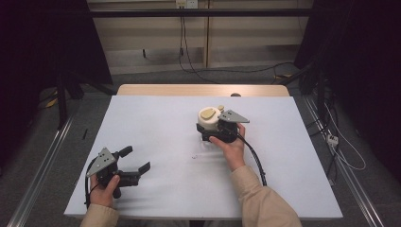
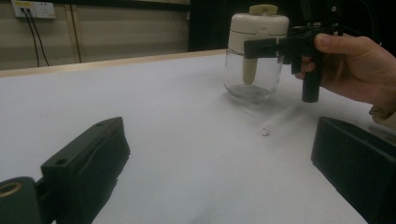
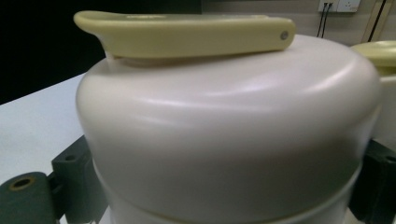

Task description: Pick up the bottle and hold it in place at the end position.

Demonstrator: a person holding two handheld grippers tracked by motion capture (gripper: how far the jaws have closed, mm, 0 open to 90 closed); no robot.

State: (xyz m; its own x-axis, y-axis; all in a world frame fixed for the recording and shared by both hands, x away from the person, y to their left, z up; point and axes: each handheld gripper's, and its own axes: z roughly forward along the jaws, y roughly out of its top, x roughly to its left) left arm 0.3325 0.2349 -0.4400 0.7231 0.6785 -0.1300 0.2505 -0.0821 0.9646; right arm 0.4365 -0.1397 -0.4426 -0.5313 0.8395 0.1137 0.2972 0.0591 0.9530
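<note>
Since the right gripper [image 1: 213, 126] pinches the jar [image 2: 254, 56] only around its cream lid [image 3: 224, 126], lifting could pop the lid off and drop the glass onto the bench [image 1: 156, 123]. The jar stands mid-bench and looks empty apart from a cream stem hanging inside. The left gripper [image 1: 137, 159] idles spread wide near the front edge.

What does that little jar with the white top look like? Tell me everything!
The jar stands upright on the white table. Its bottom is clear glass, and its cream lid looks like plastic, with a yellowish flap on top. A pale stick hangs inside. The right tongs grip it at the lid.
</note>
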